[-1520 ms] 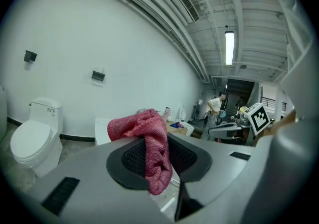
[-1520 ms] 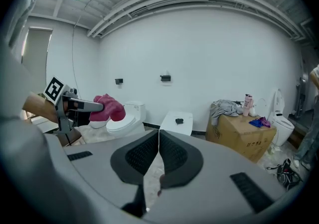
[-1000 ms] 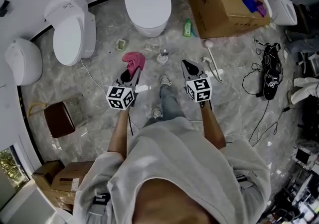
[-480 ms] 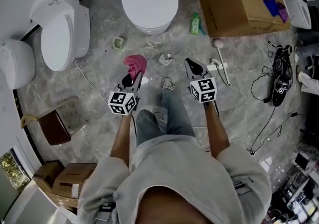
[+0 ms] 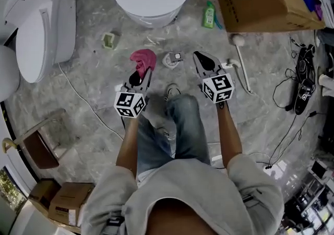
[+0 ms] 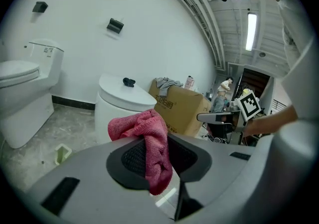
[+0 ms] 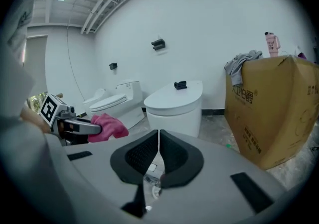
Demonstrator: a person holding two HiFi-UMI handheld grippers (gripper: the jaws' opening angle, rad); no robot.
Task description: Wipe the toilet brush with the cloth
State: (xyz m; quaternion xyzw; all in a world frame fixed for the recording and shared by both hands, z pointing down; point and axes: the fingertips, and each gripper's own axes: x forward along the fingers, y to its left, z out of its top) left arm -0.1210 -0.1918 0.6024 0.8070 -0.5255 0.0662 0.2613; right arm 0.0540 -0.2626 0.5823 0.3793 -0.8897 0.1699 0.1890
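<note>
The left gripper (image 5: 140, 76) clamps the pink cloth (image 5: 143, 60), which bunches out past its jaws. The right gripper (image 5: 203, 61) is empty, its jaws pressed to a slit. The brush (image 5: 241, 67) lies flat at the right gripper's 3 o'clock, untouched. It seems best to spread those jaws, grip the handle mid-length, and leave the head free for wiping.

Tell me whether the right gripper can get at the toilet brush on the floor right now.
Probably yes. The toilet brush lies in the open on the floor just to the right of the right gripper, with nothing between them. Its jaws are shut and empty, so they would have to open first.
</note>
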